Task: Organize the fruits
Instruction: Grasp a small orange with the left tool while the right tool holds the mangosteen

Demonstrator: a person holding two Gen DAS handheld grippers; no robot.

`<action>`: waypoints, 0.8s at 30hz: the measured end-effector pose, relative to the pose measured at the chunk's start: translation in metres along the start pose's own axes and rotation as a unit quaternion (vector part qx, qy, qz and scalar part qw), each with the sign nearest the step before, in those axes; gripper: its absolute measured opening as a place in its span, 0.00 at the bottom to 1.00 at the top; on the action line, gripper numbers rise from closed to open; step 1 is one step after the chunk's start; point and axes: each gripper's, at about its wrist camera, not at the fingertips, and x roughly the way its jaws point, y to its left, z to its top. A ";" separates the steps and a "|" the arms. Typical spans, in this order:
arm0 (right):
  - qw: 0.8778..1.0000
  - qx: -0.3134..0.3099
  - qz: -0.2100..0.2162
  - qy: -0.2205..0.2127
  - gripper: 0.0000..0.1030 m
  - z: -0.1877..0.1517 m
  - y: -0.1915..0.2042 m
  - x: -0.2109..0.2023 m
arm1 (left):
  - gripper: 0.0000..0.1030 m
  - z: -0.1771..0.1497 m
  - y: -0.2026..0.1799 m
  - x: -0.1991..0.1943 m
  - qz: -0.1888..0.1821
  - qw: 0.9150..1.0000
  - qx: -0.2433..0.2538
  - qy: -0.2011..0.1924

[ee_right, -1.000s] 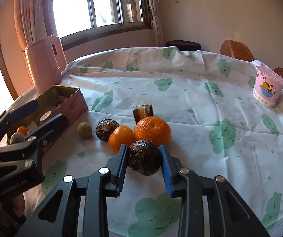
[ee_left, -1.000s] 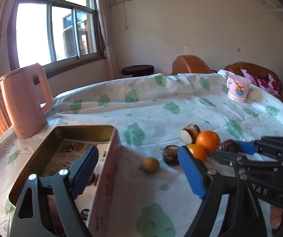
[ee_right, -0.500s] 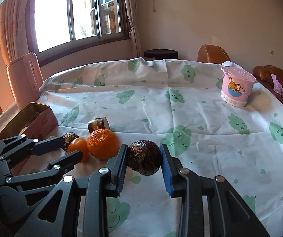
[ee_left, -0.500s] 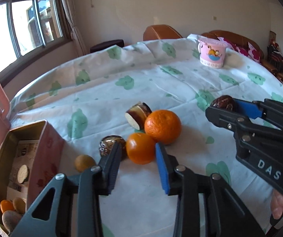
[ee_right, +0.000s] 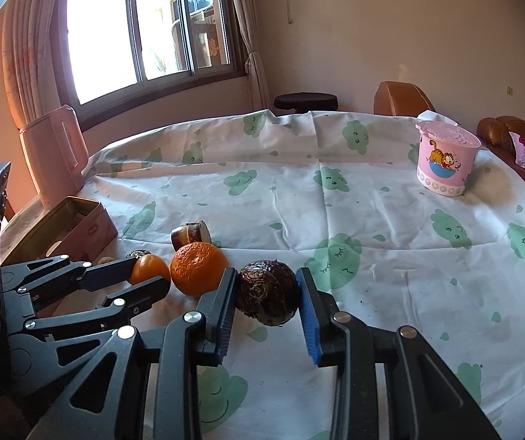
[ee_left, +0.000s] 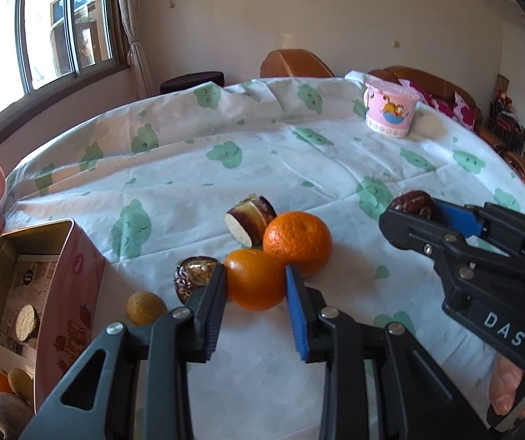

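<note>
Small orange (ee_left: 253,280) apparently pinched by left gripper (ee_left: 252,289); right gripper (ee_right: 266,295) pinching dark fruit (ee_right: 266,293)

Two orange citrus fruits, one larger (ee_left: 298,242) and one smaller (ee_left: 254,279), are seen on the worktop (ee_left: 196,168), with two dark wrinkled fruits (ee_right: 266,292) (ee_left: 192,278), one cut brown piece (ee_left: 249,218) and one small yellowish fruit (ee_left: 145,307). One pink tin (ee_left: 70,286), one pink jug (ee_right: 55,156), one pink cup (ee_right: 445,163) and two tools (ee_left: 253,306) (ee_right: 266,310) are counted.
</note>
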 end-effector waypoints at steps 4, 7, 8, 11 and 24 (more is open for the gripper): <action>1.000 -0.003 0.003 -0.008 0.33 0.000 0.000 -0.003 | 0.32 0.000 0.001 -0.007 0.003 1.000 -0.005 -0.019; 1.000 -0.006 0.006 -0.014 0.33 0.000 0.001 -0.006 | 0.32 0.000 0.001 -0.011 0.008 1.000 -0.004 -0.030; 1.000 -0.007 0.006 -0.016 0.33 0.000 0.002 -0.006 | 0.32 0.000 0.001 -0.012 0.009 0.999 -0.004 -0.034; 1.000 -0.009 0.005 -0.021 0.33 0.000 0.003 -0.008 | 0.32 -0.001 0.002 -0.017 0.013 0.999 -0.007 -0.047; 0.999 -0.021 0.003 -0.048 0.33 -0.001 0.008 -0.020 | 0.32 -0.005 0.006 -0.036 0.028 0.995 -0.016 -0.097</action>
